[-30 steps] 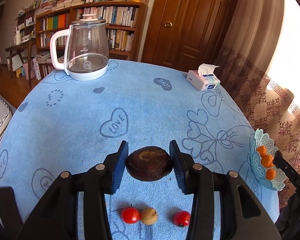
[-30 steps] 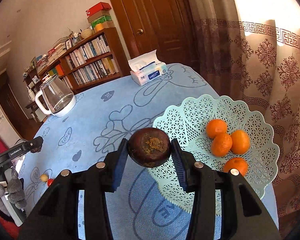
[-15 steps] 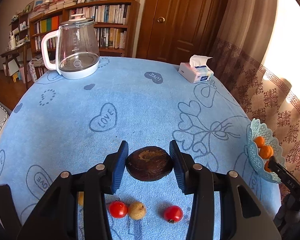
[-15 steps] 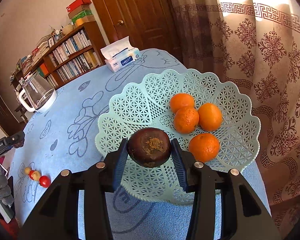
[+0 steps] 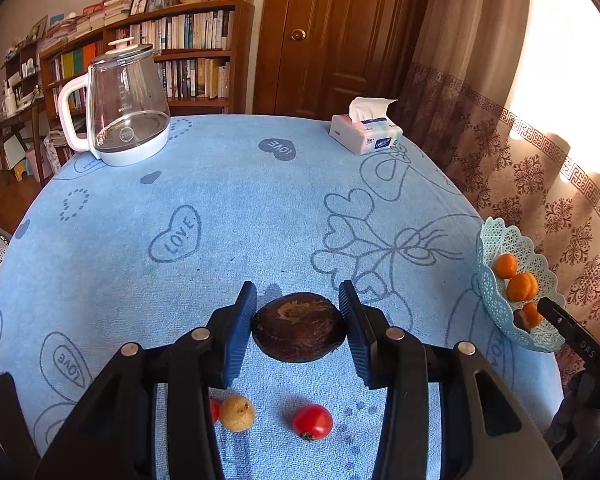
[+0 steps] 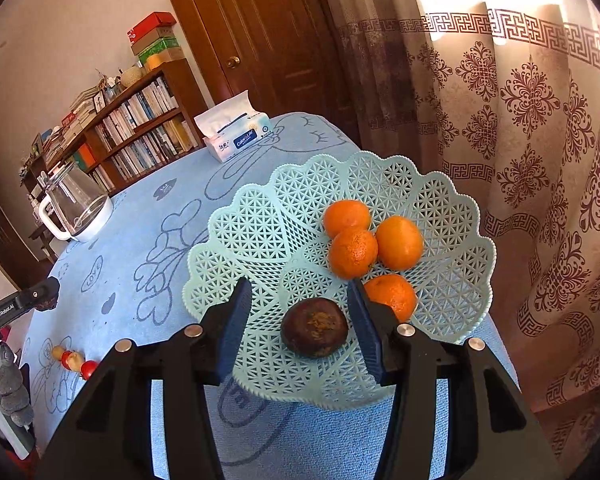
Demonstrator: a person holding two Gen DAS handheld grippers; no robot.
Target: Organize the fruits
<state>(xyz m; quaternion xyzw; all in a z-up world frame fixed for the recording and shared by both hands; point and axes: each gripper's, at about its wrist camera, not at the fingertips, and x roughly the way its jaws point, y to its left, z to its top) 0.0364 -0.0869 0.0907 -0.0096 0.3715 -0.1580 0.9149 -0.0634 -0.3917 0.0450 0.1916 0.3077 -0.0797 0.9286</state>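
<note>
Here the right tool (image 6: 298, 322) is opening — its mangosteen (image 6: 314, 327) freed — left tool (image 5: 298, 326) clamps another (image 5: 299, 327).

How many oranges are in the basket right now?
4, all in the basket: three clustered at the back, one nearer, beside the right gripper's finger.

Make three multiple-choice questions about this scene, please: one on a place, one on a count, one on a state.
1. Where does the white tissue pack lie?
A. in the basket
B. on the blue tablecloth
C. on the bookshelf

2. How many oranges lie in the pale green lattice basket?
A. two
B. four
C. six

3. The dark brown round fruit at the left gripper is:
A. clamped between the pads
B. lying in the kettle
C. cut in halves

B: it lies on the cloth's far edge.
B: four show in the right wrist view.
A: both pads press it.
</note>
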